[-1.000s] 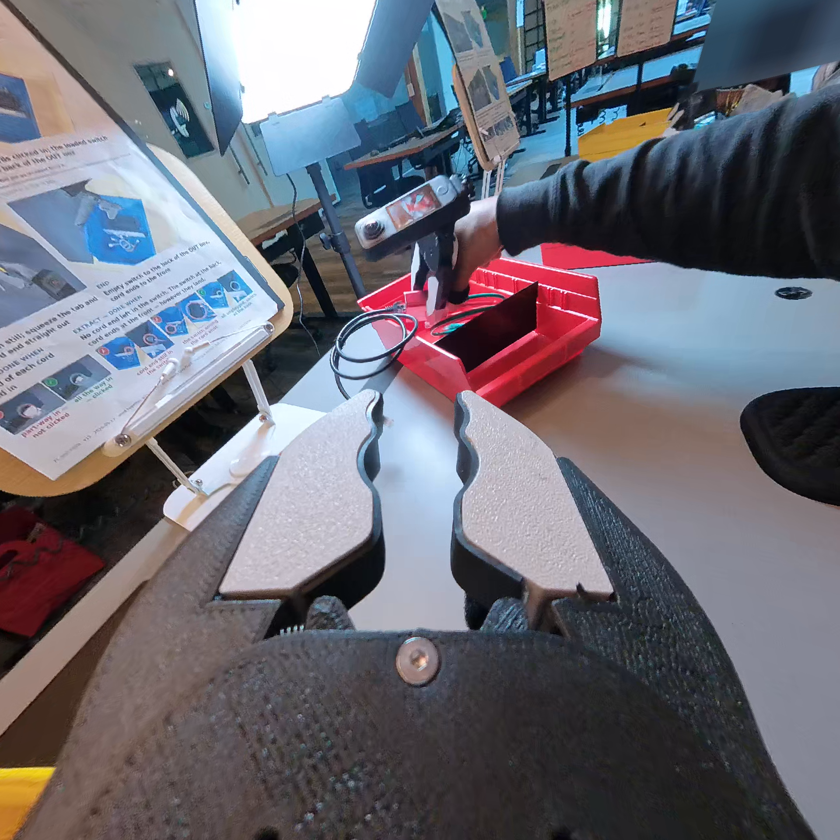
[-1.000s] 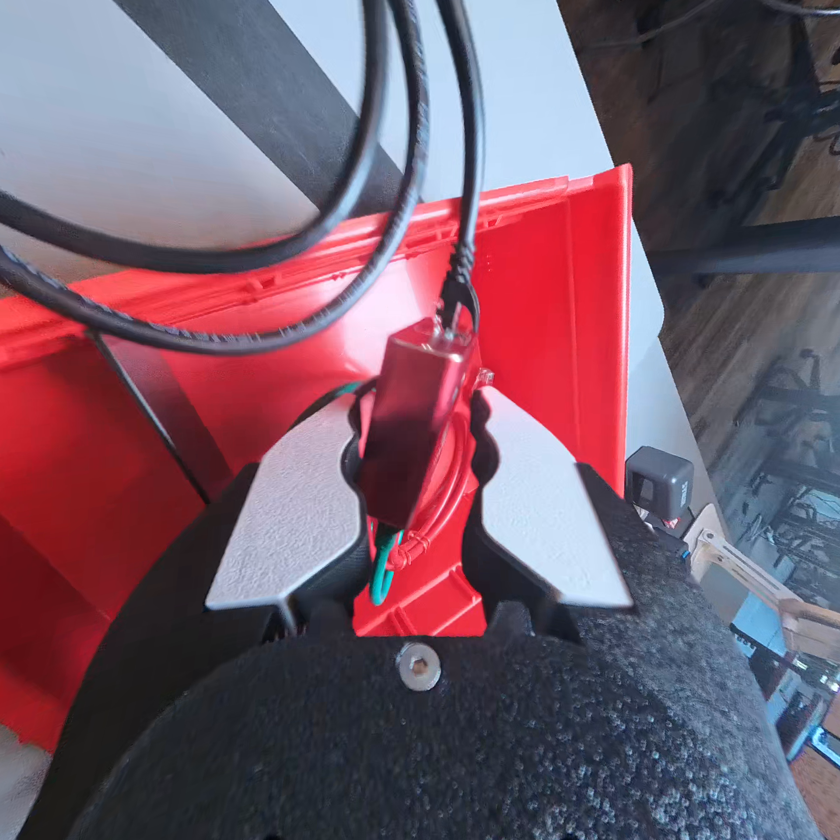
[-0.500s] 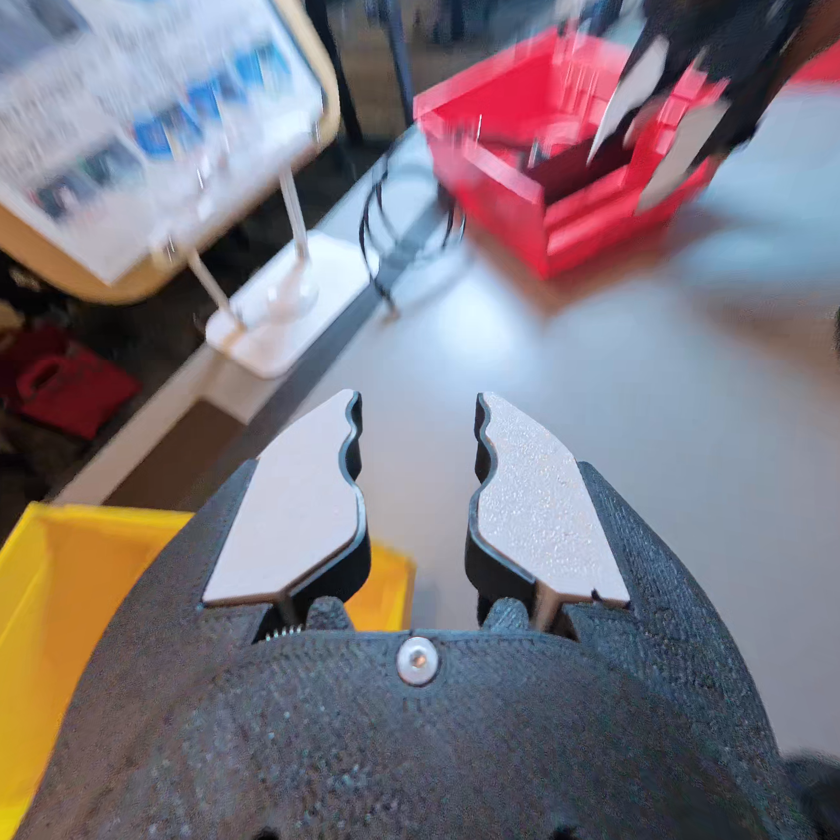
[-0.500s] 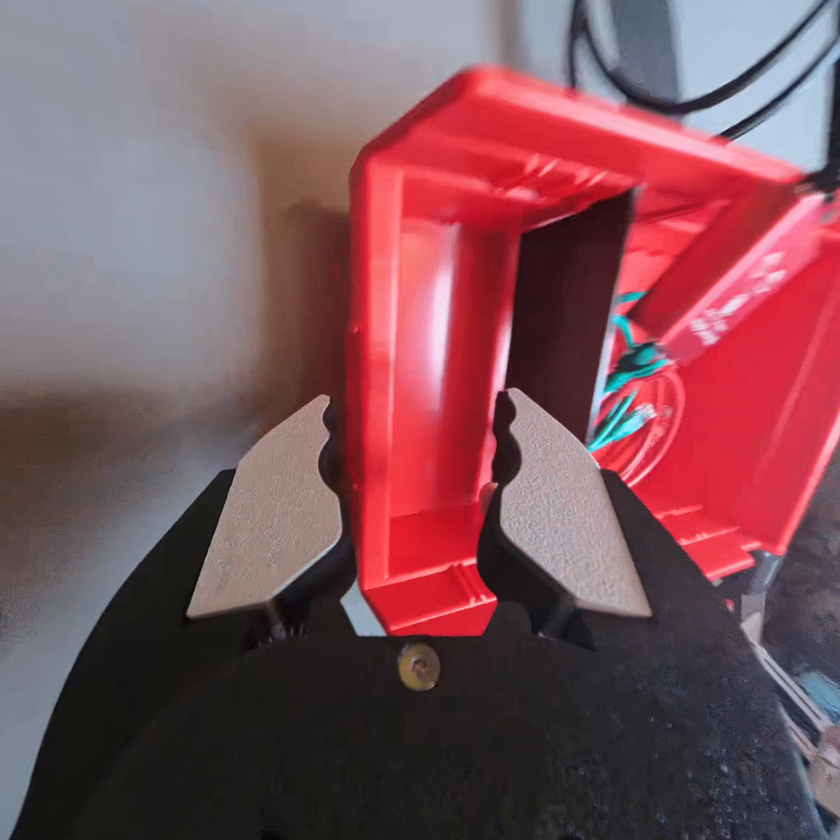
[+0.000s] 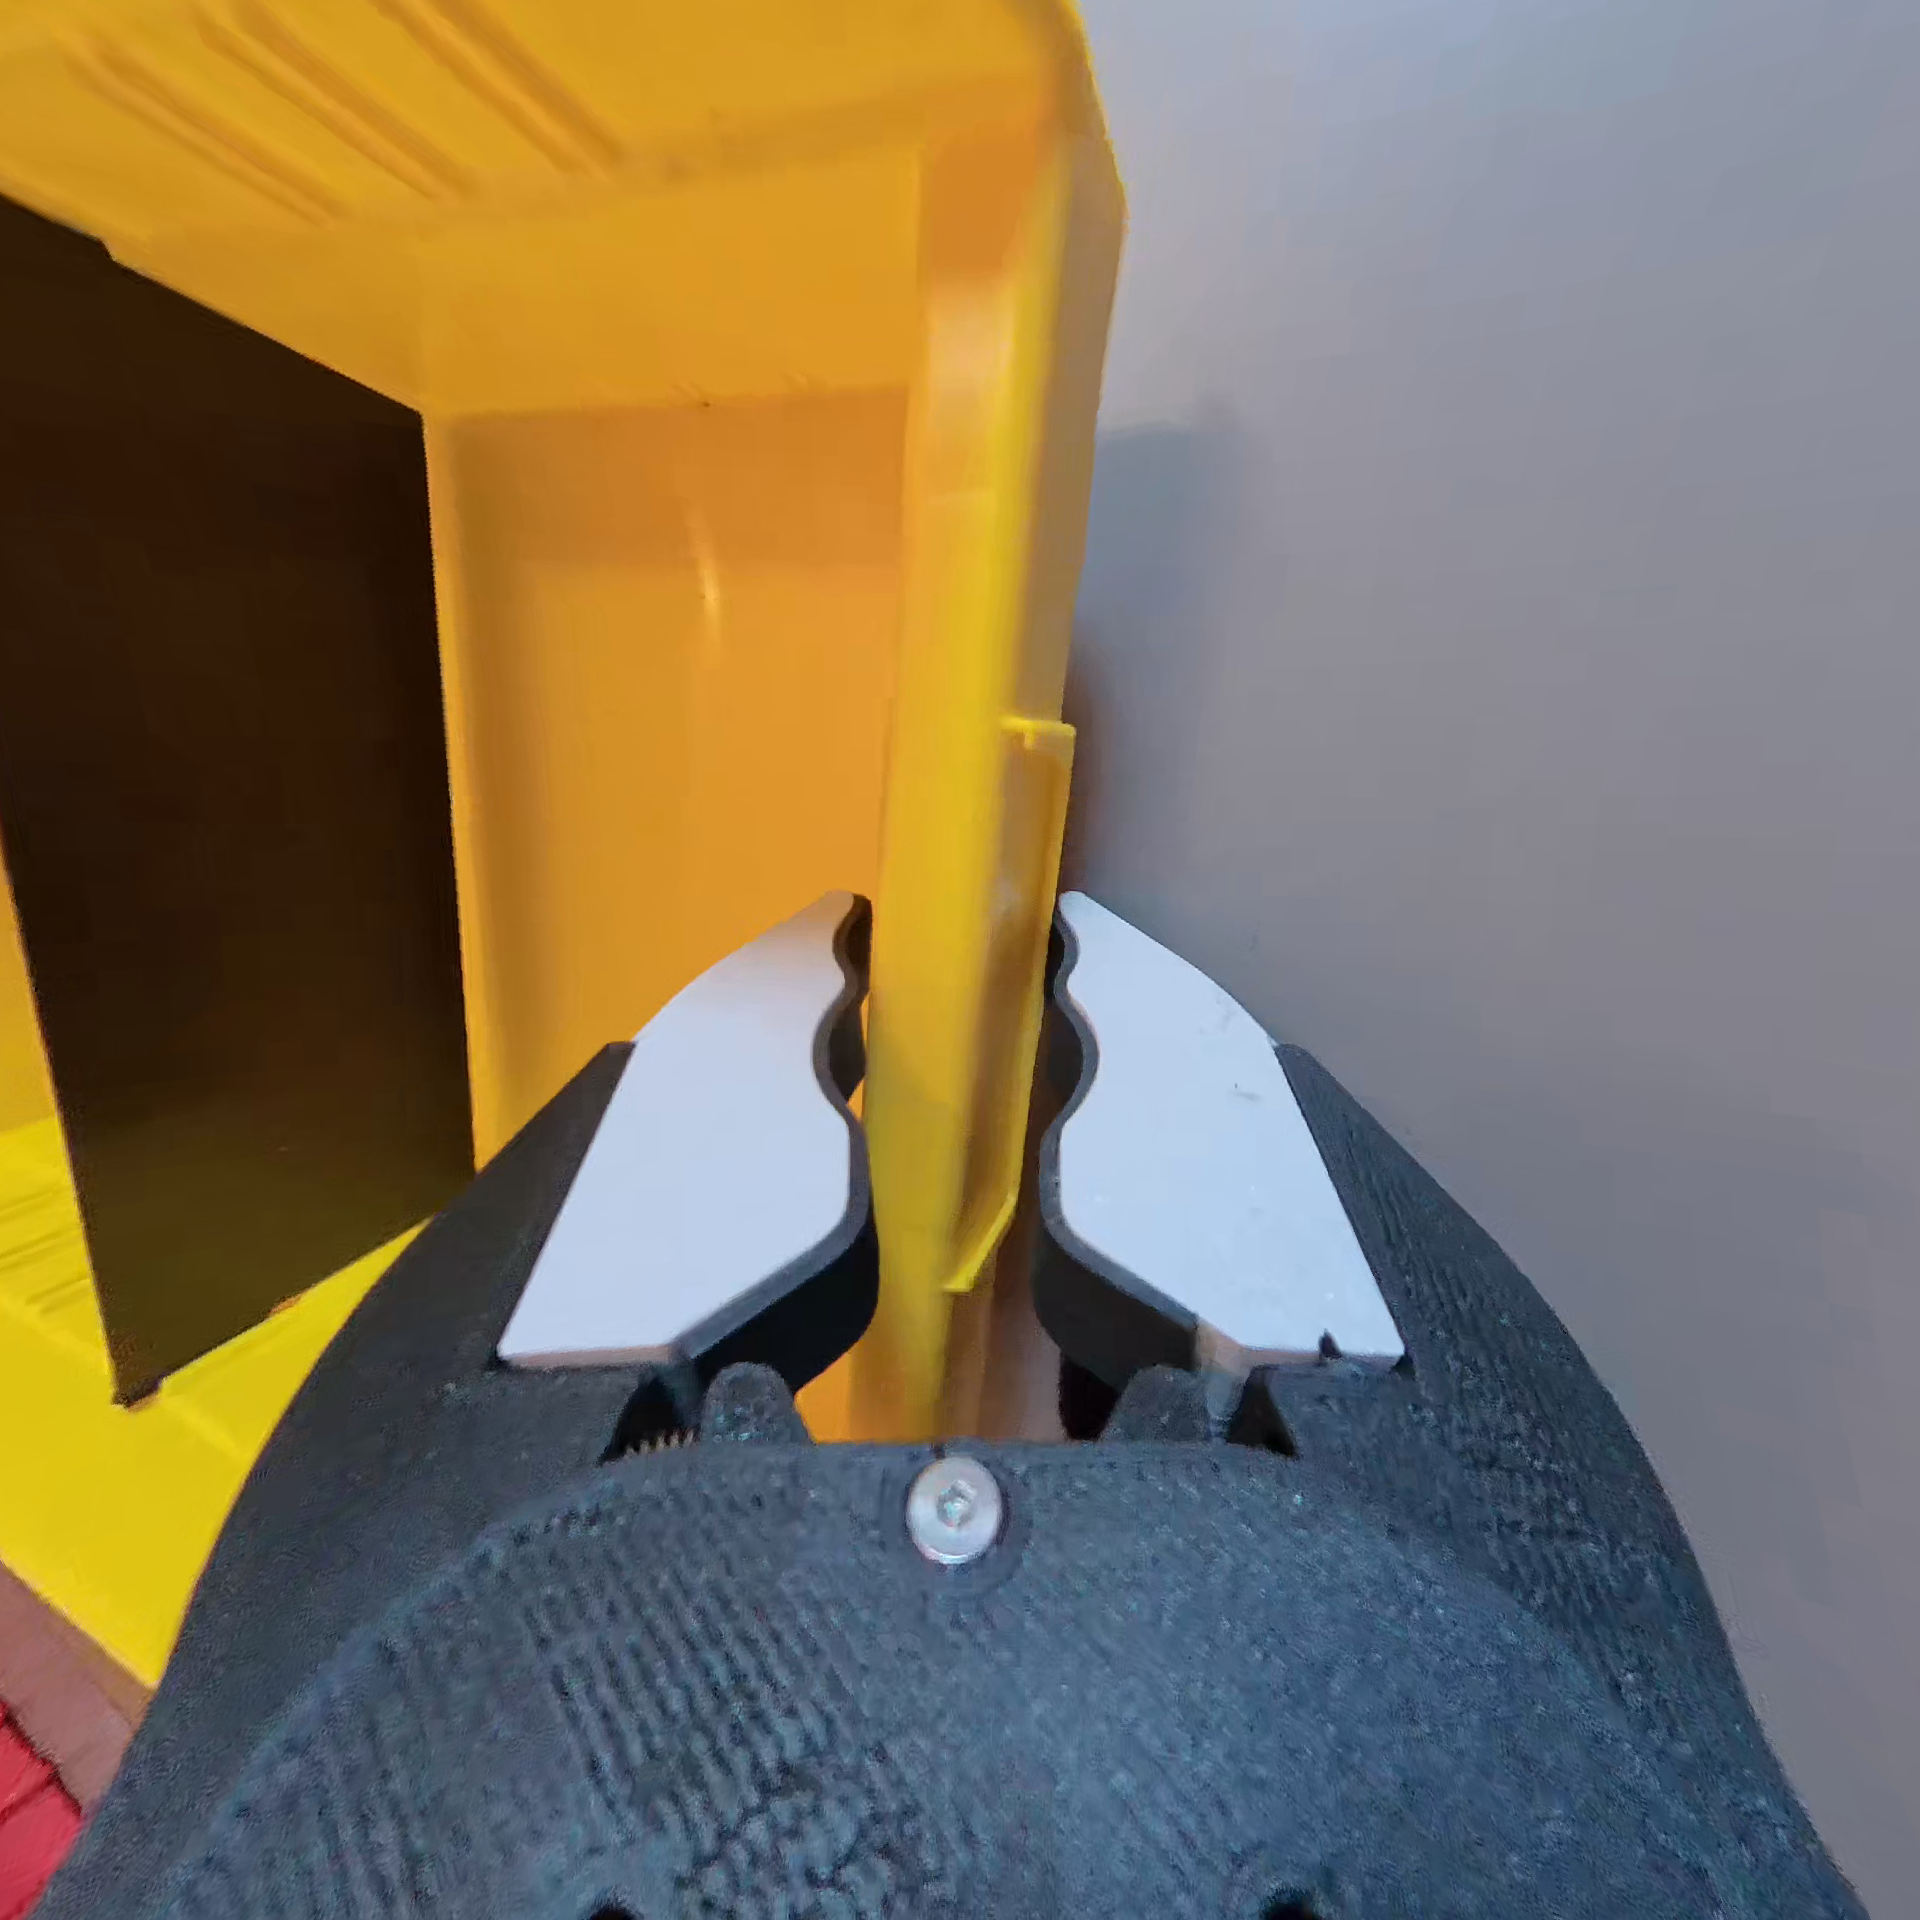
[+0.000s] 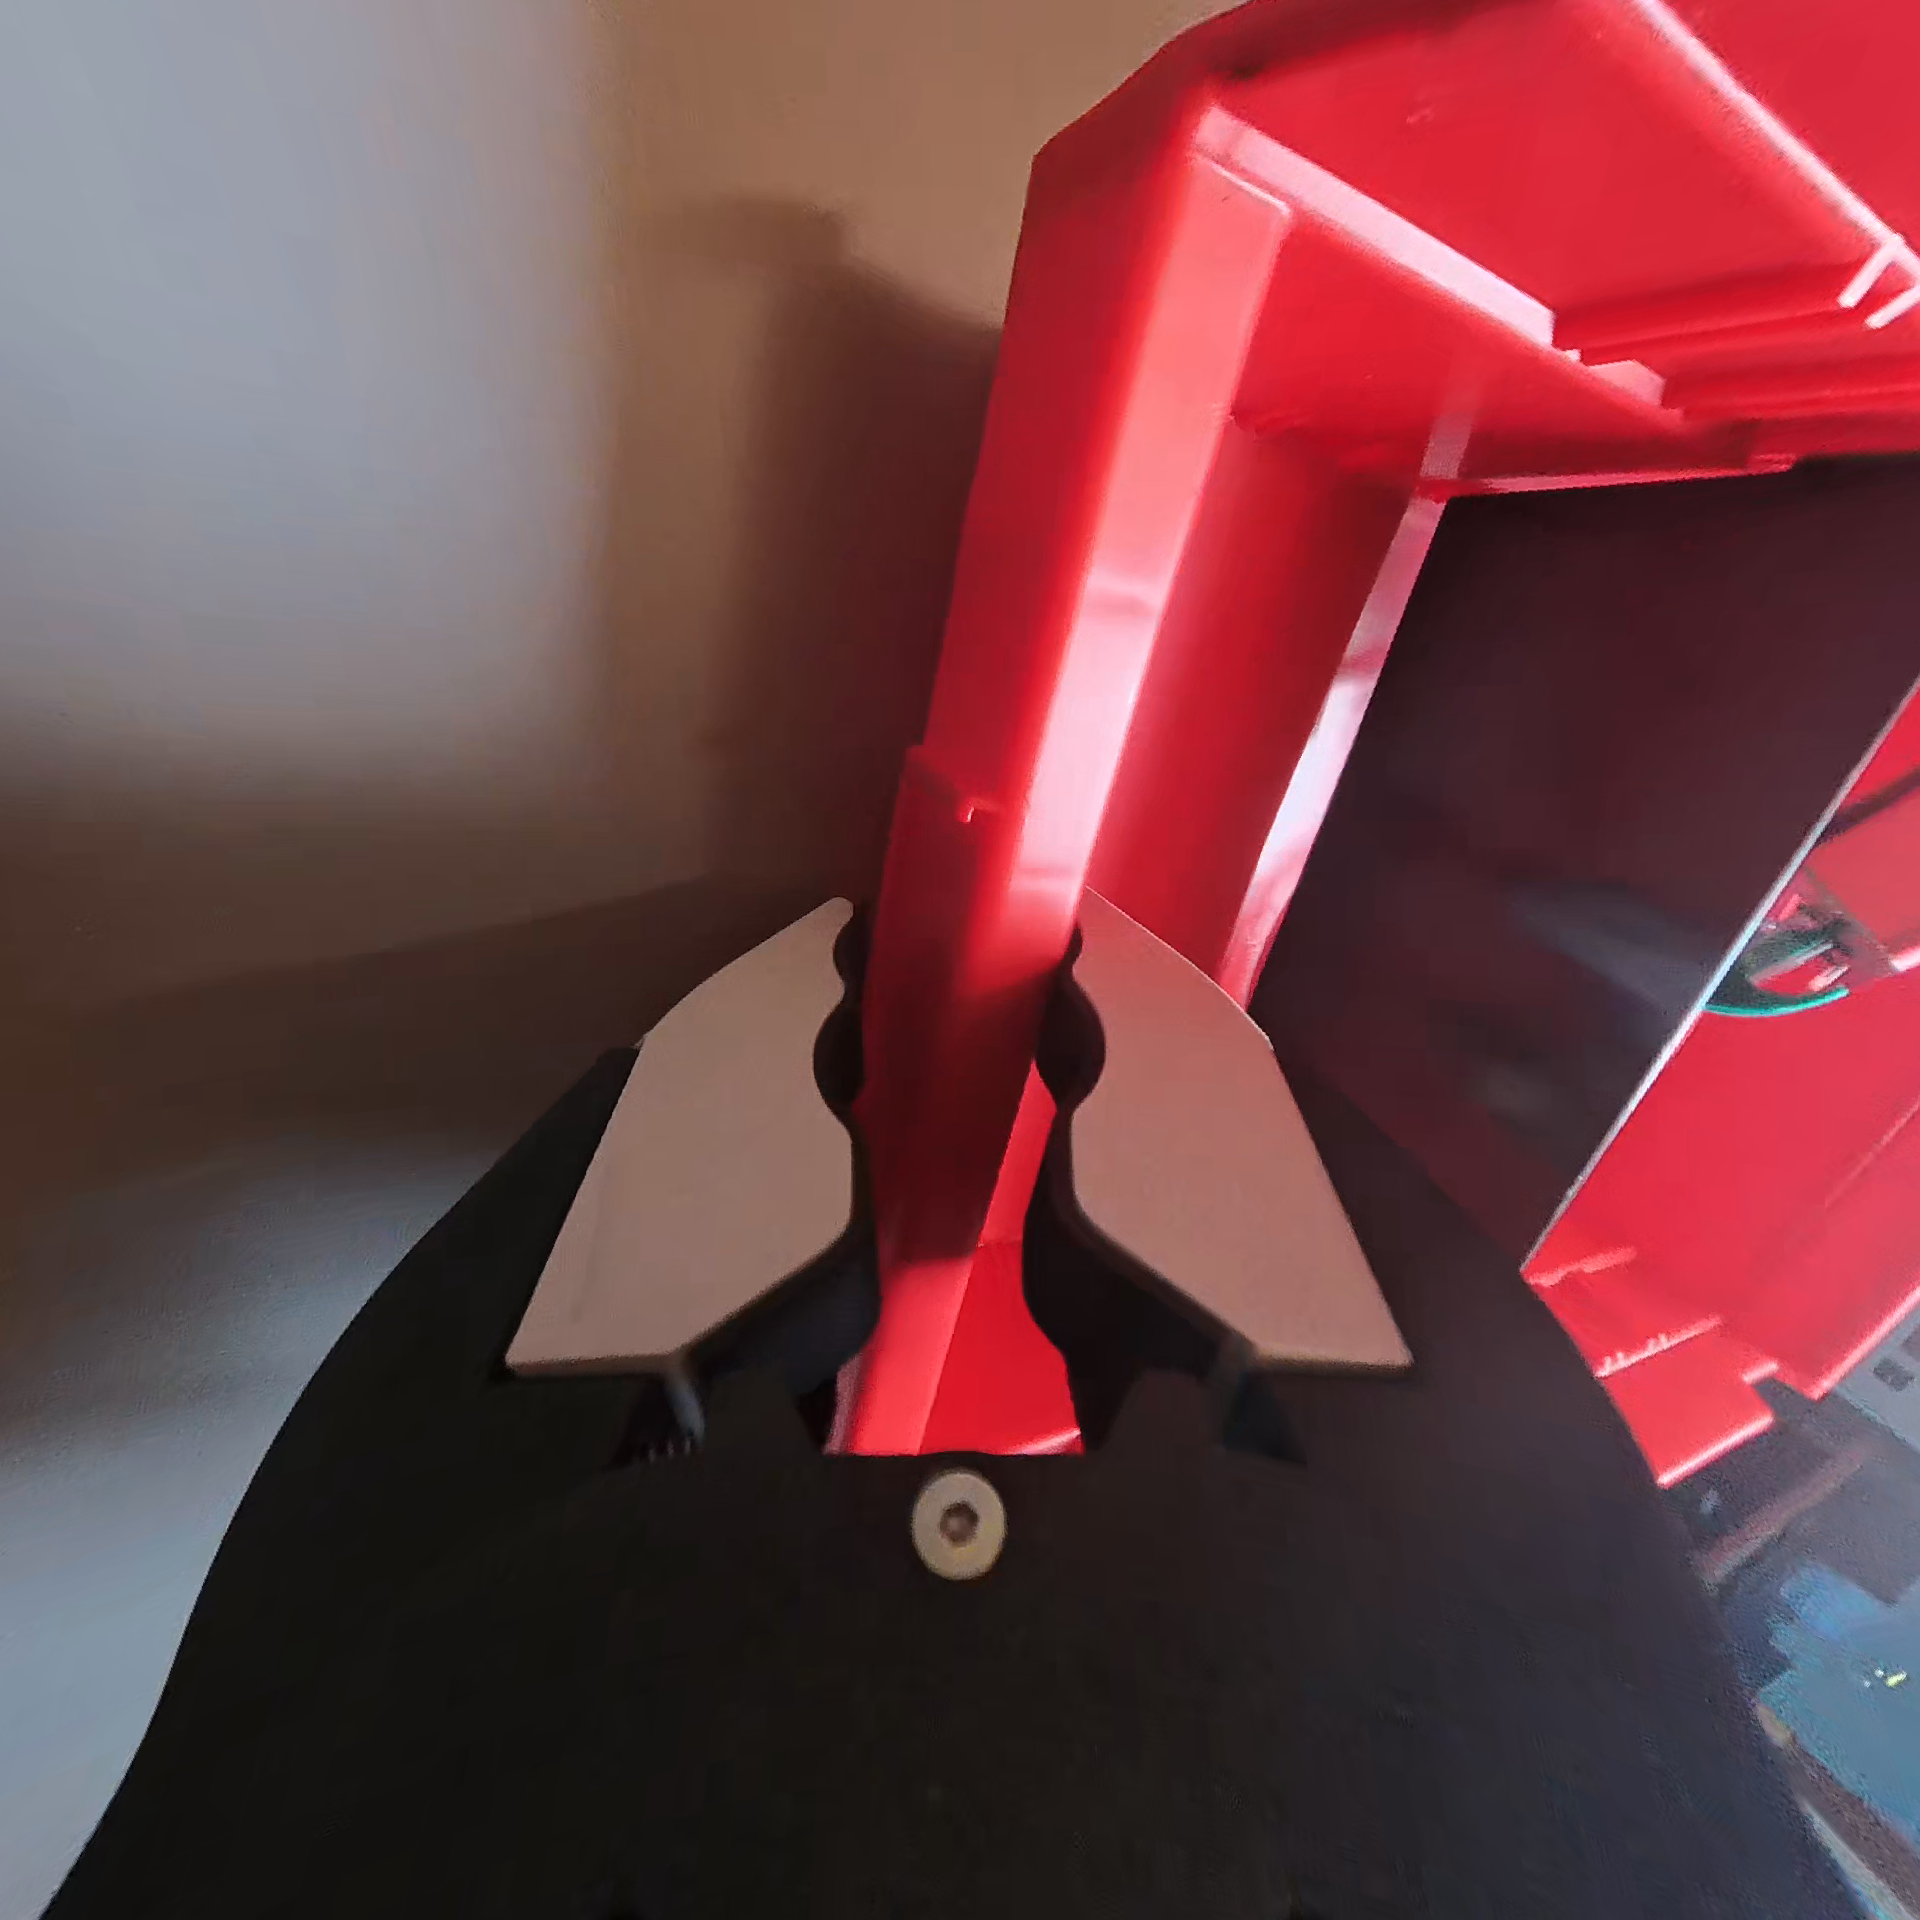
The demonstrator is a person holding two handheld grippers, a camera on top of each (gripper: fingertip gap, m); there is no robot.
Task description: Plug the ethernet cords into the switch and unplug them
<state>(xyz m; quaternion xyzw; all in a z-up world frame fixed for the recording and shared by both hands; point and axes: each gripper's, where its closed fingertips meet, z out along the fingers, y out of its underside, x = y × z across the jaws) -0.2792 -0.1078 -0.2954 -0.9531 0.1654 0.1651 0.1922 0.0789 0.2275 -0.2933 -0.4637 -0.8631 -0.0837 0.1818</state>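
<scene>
Each gripper pinches a bin wall — yellow bin (image 5: 665, 436) left, red bin (image 6: 1195, 436) right.
Only the right wrist view shows a green cord (image 6: 1766, 995) behind the red bin's dark divider (image 6: 1538, 831); left gripper (image 5: 954, 920) and right gripper (image 6: 961, 925) are both clamped on the walls.

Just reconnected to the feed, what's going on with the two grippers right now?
Each gripper is on a bin wall. The left gripper straddles the side wall of the yellow bin; its fingers look pressed against it. The right gripper is clamped on the red bin wall. No cord or switch is being handled; a green cable lies inside the red bin.
</scene>
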